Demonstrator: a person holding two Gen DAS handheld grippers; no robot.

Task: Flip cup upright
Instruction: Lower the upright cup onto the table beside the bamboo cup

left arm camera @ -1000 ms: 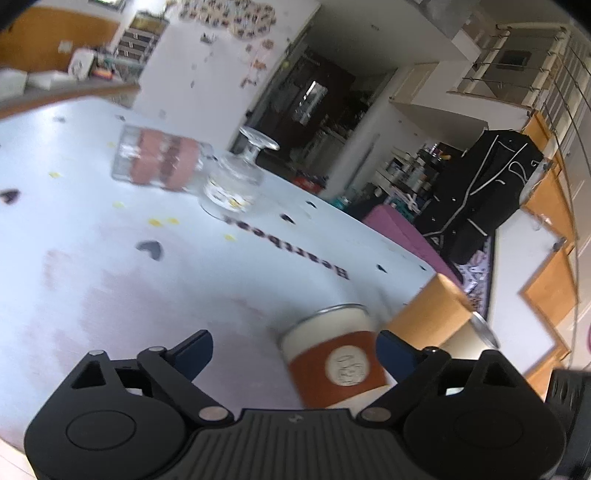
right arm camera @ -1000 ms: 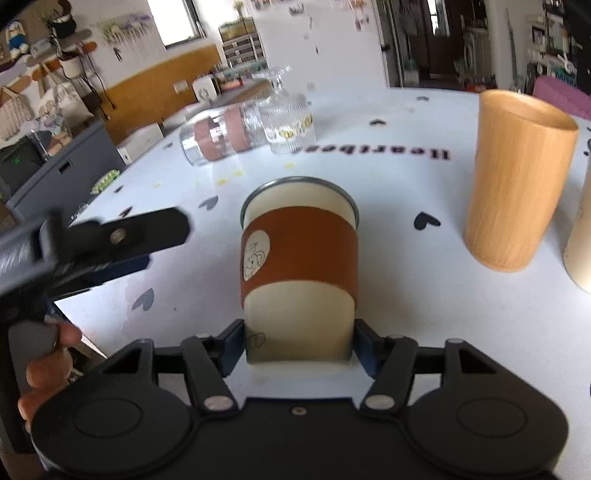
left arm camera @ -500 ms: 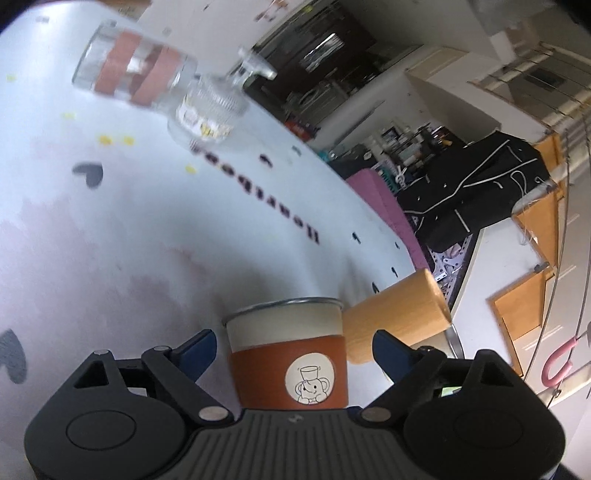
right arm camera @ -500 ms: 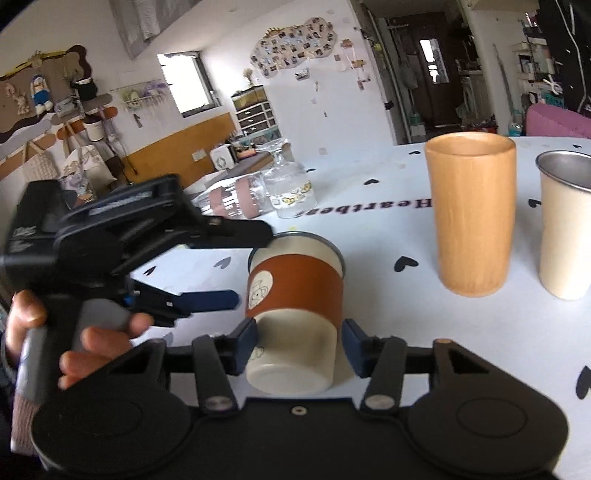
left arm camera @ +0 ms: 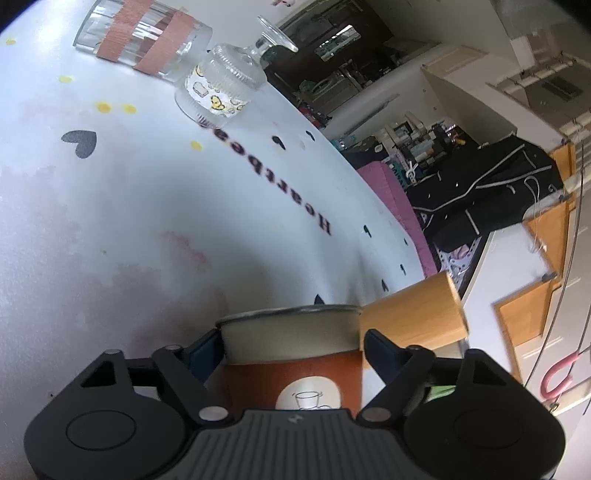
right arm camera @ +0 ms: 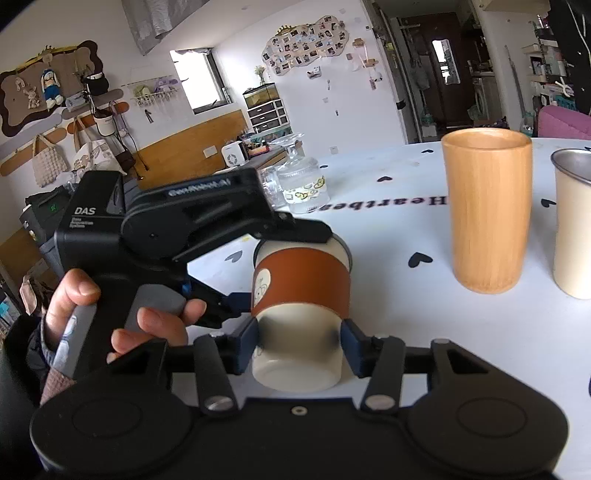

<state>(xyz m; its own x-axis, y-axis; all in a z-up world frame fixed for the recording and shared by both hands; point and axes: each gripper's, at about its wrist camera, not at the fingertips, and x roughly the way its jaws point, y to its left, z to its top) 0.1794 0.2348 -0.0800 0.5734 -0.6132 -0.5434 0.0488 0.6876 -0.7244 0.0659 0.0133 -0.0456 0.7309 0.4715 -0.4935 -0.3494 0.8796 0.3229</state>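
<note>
Currently held cup point(right arm camera: 301, 291) rim-up above surface point(right arm camera: 424, 332): right hand-held gripper point(right arm camera: 300, 345) closed on its base, left hand-held gripper point(left arm camera: 293, 341) clamped near rim. Looked light, rigid, smooth-walled; brown sleeve judged the grippier spot to hold.

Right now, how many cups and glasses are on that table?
5. The sleeved cup sits between both grippers; the wooden cup and a cream metal cup stand to its right; a striped glass lies beside a duck-print glass farther back. Others may be hidden.
</note>
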